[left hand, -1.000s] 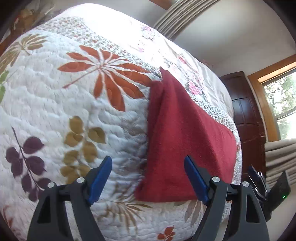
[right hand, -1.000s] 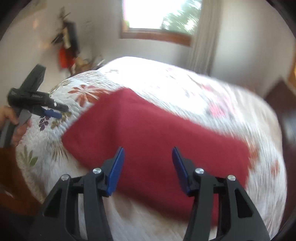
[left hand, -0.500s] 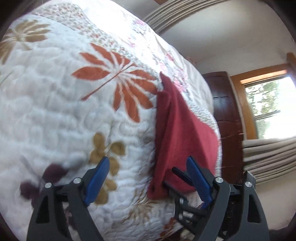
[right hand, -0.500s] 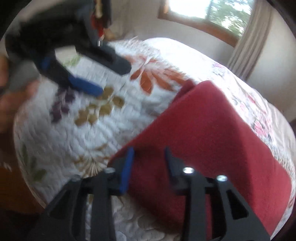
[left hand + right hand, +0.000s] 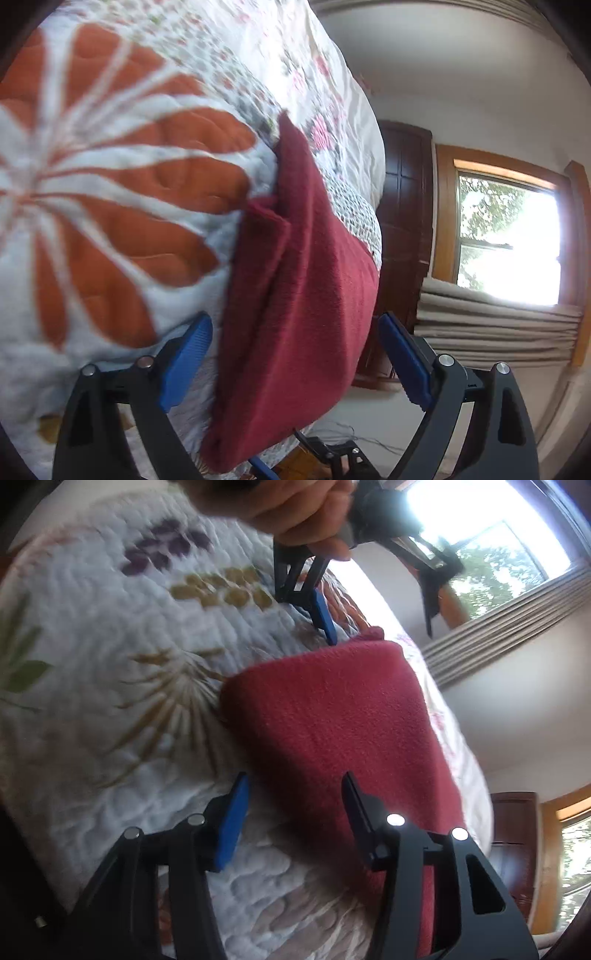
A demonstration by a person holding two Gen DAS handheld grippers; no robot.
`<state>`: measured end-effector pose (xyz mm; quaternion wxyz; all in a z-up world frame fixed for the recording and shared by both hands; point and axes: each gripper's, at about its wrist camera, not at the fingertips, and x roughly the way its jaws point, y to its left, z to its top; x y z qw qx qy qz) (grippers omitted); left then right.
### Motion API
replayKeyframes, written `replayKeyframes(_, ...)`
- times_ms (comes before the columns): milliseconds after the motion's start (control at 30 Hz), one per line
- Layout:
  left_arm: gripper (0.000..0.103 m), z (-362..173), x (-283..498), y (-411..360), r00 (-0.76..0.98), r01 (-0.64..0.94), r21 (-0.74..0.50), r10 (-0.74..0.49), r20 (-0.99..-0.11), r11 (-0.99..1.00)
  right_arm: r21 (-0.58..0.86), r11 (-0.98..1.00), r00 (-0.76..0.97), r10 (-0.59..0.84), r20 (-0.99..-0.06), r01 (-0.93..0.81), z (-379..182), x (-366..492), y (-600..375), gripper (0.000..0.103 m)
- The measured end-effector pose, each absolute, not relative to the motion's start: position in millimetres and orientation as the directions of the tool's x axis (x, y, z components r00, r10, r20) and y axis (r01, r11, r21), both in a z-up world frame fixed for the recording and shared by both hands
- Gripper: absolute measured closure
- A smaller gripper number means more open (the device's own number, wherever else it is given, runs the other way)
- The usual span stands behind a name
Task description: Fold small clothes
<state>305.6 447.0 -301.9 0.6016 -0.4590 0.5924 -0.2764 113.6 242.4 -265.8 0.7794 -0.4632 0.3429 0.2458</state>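
A dark red fleece cloth [image 5: 306, 295] lies folded on the quilted bed, its layered edge facing the left wrist camera. My left gripper [image 5: 295, 354] is open and straddles that near edge, the fabric between its blue pads without being pinched. In the right wrist view the same cloth [image 5: 332, 738] runs away from me. My right gripper [image 5: 295, 812] is open too, at the cloth's near left edge, one pad over the quilt and the other over the fabric. The left gripper [image 5: 325, 616], held by a hand [image 5: 288, 509], sits at the cloth's far corner.
The white quilt [image 5: 110, 184] with orange, purple and gold leaf prints covers the bed [image 5: 110, 701]. A dark wooden door [image 5: 402, 229], a bright window [image 5: 509, 236] and pleated curtains [image 5: 495, 325] stand beyond the bed's edge. Part of the right gripper shows below the cloth [image 5: 340, 458].
Both grippers have moved in close to the red cloth, the left to one end corner and the right to the other. Both have stayed open.
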Motion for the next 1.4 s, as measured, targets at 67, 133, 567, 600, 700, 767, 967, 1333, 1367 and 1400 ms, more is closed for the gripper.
replayKeyframes(67, 0.012, -305.5, 312.2, 440.9, 0.133, -0.208, -0.878, -0.877, -0.461, 0.430, -0.597, 0.431, 0.678, 0.045, -0.734, -0.676, -272.7, 116.7, 247.5, 0.053)
replayKeyframes(133, 0.012, -307.9, 317.3, 439.9, 0.132, -0.222, -0.880, -0.881, -0.454, 0.420, -0.643, 0.403, 0.710, 0.022, -0.704, -0.651, -281.0, 121.1, 253.3, 0.053)
replayKeyframes(567, 0.011, -312.9, 331.8, 429.6, 0.122, -0.256, -0.898, -0.910, -0.397, 0.358, -0.640, 0.506, 0.727, -0.036, -0.686, -0.578, -269.8, 162.9, 256.5, 0.087)
replayKeyframes(600, 0.010, -313.5, 331.4, 433.9, 0.131, -0.259, -0.900, -0.911, -0.392, 0.350, -0.614, 0.543, 0.721, -0.023, -0.693, -0.573, -258.5, 166.8, 253.3, 0.087)
replayKeyframes(700, 0.010, -312.7, 328.3, 440.1, 0.142, -0.259, -0.903, -0.911, -0.388, 0.344, -0.590, 0.583, 0.725, -0.002, -0.689, -0.559, -238.3, 170.5, 247.6, 0.088)
replayKeyframes(767, 0.009, -315.2, 324.5, 440.7, 0.133, -0.258, -0.903, -0.913, -0.386, 0.344, -0.586, 0.589, 0.727, 0.005, -0.687, -0.557, -232.0, 173.2, 245.4, 0.088)
replayKeyframes(967, 0.007, -318.4, 327.0, 428.9, 0.087, -0.275, -0.899, -0.923, -0.375, 0.340, -0.579, 0.611, 0.744, 0.025, -0.668, -0.541, -211.8, 175.7, 240.5, 0.088)
replayKeyframes(1333, 0.083, -300.0, 330.1, 423.2, 0.116, -0.228, -0.876, -0.882, -0.457, 0.424, -0.541, 0.659, 0.746, 0.046, -0.664, -0.522, -194.2, 161.3, 236.9, 0.088)
replayKeyframes(1367, 0.084, -297.0, 329.0, 424.7, 0.123, -0.222, -0.875, -0.878, -0.463, 0.430, -0.538, 0.659, 0.744, 0.049, -0.666, -0.525, -195.2, 159.5, 237.8, 0.088)
replayKeyframes(1400, 0.084, -294.6, 327.4, 425.9, 0.129, -0.219, -0.874, -0.875, -0.467, 0.434, -0.533, 0.659, 0.739, 0.053, -0.672, -0.531, -197.3, 157.7, 238.9, 0.088)
